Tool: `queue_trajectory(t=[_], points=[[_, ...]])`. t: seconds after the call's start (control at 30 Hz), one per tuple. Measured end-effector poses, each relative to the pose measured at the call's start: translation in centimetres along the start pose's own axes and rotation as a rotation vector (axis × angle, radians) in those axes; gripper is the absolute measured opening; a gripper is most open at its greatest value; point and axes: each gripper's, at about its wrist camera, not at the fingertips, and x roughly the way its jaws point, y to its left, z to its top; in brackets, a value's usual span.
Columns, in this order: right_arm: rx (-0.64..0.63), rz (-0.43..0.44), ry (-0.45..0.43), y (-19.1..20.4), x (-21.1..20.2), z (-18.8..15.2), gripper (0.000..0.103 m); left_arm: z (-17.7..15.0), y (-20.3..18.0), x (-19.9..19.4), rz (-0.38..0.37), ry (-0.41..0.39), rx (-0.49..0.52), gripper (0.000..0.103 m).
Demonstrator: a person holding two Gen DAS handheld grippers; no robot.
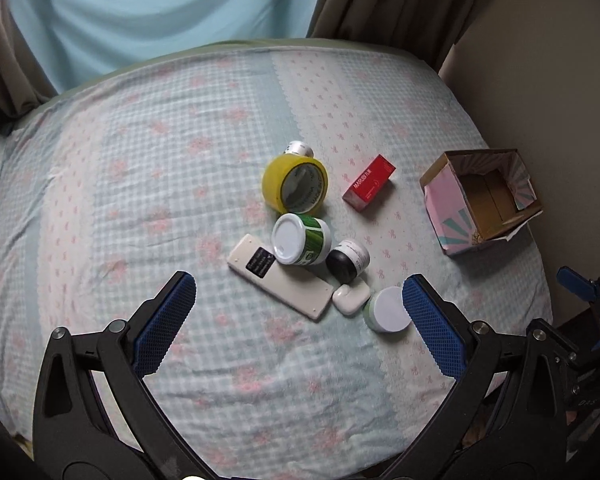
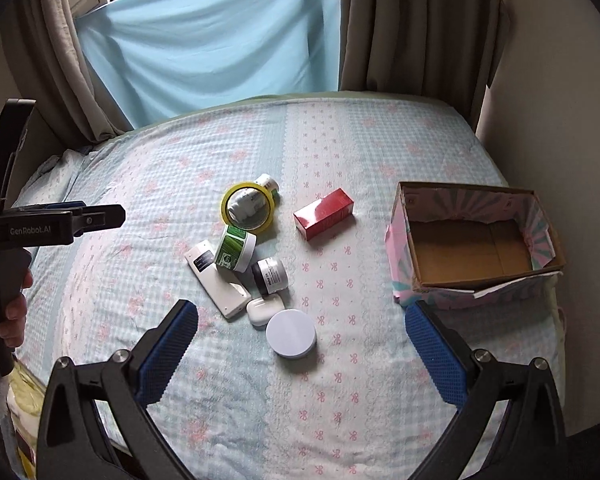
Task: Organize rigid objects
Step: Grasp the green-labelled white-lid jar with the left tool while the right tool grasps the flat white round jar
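A cluster of small objects lies mid-bed: a yellow tape roll (image 1: 296,184) (image 2: 247,207), a green-labelled jar (image 1: 301,240) (image 2: 236,248), a white remote (image 1: 280,276) (image 2: 216,280), a black jar (image 1: 347,261) (image 2: 270,276), a white earbud case (image 1: 351,297) (image 2: 263,309), a white-lidded jar (image 1: 386,309) (image 2: 291,334) and a red box (image 1: 369,183) (image 2: 324,214). An open pink cardboard box (image 1: 480,200) (image 2: 472,248) stands to the right. My left gripper (image 1: 298,320) is open above the cluster's near side. My right gripper (image 2: 300,346) is open, empty, over the white-lidded jar.
A small white bottle (image 1: 299,148) (image 2: 269,182) lies behind the tape roll. The bed's checked sheet (image 1: 140,180) spreads left and near. Curtains and a blue cloth (image 2: 204,40) hang behind; a wall (image 2: 560,120) borders the right edge.
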Motion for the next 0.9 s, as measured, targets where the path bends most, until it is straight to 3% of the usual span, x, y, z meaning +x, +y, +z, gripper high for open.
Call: queue_trajectory(t=[0.23,0.53,0.77,0.9], points=[[0.171,-0.108,0.059,0.9,9.6,-2.7,0.103,2.0,2.4,11.0,-0.161,0.103,0.090,0.102],[0.270,-0.161,0.184,1.8,18.4,-6.5,0.103,1.5,4.0,21.9,-0.260,0.217,0.107,0.102],[0.259,-0.211,0.210,1.9,21.7,-7.2,0.103,1.5,3.2,25.1,-0.302,0.238,0.183,0.101],[0.242,-0.221,0.221,1.4,22.4,-7.0,0.095,1.5,2.2,26.3,-0.354,0.274,0.186,0.092]])
